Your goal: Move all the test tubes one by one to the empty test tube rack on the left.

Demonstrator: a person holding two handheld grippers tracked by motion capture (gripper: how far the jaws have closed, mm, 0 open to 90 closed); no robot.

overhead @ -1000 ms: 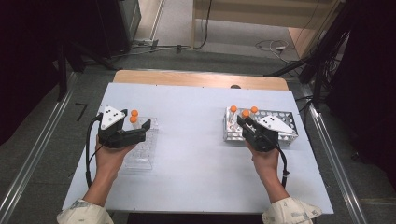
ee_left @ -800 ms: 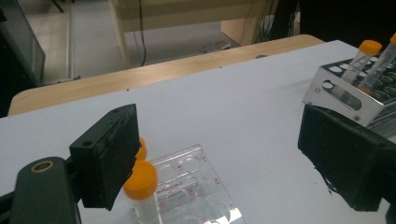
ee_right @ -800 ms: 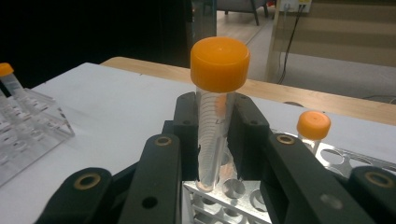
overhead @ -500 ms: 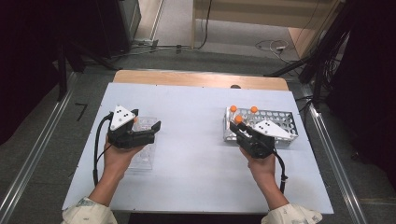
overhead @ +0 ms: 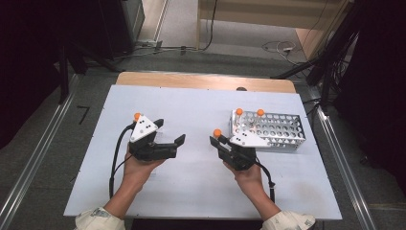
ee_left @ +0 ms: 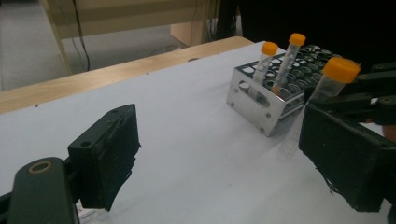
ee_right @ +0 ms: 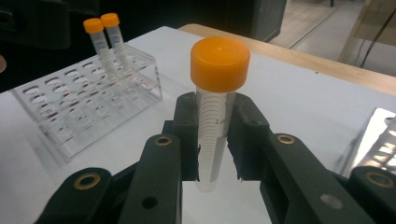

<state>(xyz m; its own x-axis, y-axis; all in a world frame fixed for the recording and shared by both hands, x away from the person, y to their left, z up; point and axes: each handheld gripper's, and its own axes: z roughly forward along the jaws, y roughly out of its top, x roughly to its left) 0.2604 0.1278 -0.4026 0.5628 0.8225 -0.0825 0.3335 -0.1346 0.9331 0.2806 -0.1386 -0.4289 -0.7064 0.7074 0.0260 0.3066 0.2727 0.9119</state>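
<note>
- The right gripper (overhead: 216, 140) is clamped on a clear centrifuge tube (ee_right: 216, 126) with an orange screw cap. The pads pinch the barrel just under the cap, which I judge keeps the tube upright and leaves its lower end free for a rack hole.
- That tube is in the air just off the left end of the metal tube rack (overhead: 268, 130), on the side toward the left gripper (overhead: 168, 132). It looks like a hand-over between the two grippers, or a carry across the table.
- The left gripper has its jaws wide apart with nothing between them. It points at the metal rack's near corner and at the held tube, probably ready to receive it.
- Two more orange-capped tubes (ee_left: 278, 63) stand in the end holes of the metal rack, leaning a little because the holes fit loosely.
- A clear plastic rack (ee_right: 84, 109) with two capped tubes in its far corner sits well apart from the metal rack, beyond the left gripper. I take it for the other end of the transfer.
</note>
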